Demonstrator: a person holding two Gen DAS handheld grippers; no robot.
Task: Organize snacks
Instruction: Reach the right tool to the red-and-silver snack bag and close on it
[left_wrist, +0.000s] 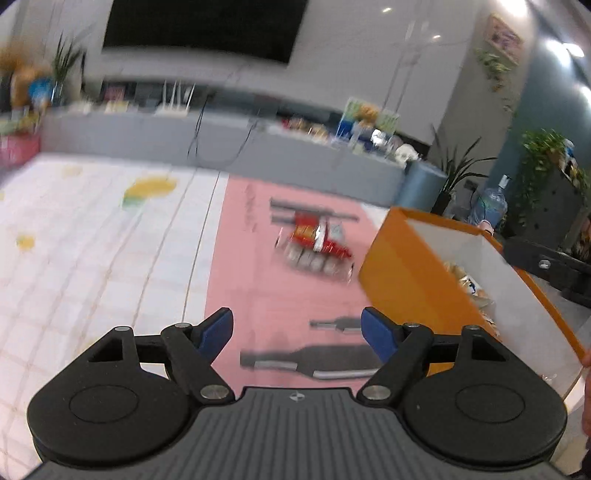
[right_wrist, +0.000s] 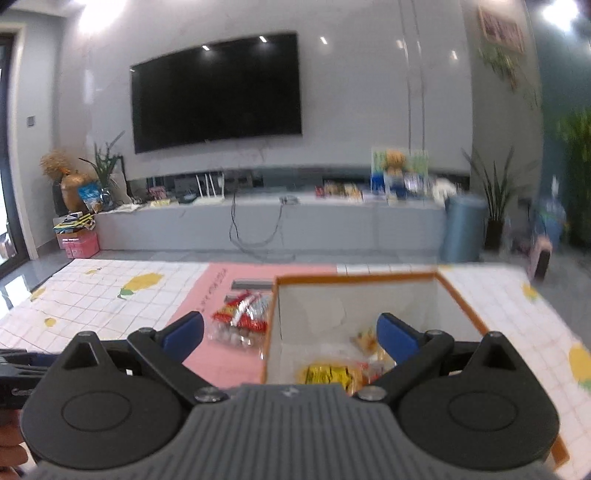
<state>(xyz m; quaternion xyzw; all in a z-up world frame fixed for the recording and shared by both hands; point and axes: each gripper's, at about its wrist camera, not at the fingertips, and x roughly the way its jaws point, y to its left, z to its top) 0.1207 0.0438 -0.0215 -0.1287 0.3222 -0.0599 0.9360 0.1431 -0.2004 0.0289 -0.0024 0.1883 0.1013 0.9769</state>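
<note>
The orange box (right_wrist: 458, 295) is the largest task item: an open-topped carton with white inner walls, standing on the table at about 3 o'clock in the left wrist view and dead ahead in the right. It looks stiff and light, and it already holds several packets, a yellow one (right_wrist: 327, 373) uppermost near the front wall.

The snack bundle (left_wrist: 314, 245) lies on the pink mat (left_wrist: 258, 295) just beside the box's left wall, at about 12 o'clock from the left gripper (left_wrist: 297, 332). It appears to be red wrappers over a clear crinkly bag of small pieces, so probably light, soft, slippery and easy to crush. A pinch across the gathered middle, or on a loose film edge, would likely hold best; motion blur hides the exact edges.

The left gripper's jaws stand wide with nothing between them, only the mat's printed bottle shapes (left_wrist: 314, 362) below. The right gripper (right_wrist: 290, 336) is also spread wide and empty, hanging over the box's near-left corner.

The table wears a white grid cloth (left_wrist: 92, 258) with yellow fruit prints. Beyond it, at 12 o'clock, a grey media bench (right_wrist: 258, 221) runs under a wall-mounted television (right_wrist: 218, 90), with potted plants (right_wrist: 495, 192) at 2 o'clock
</note>
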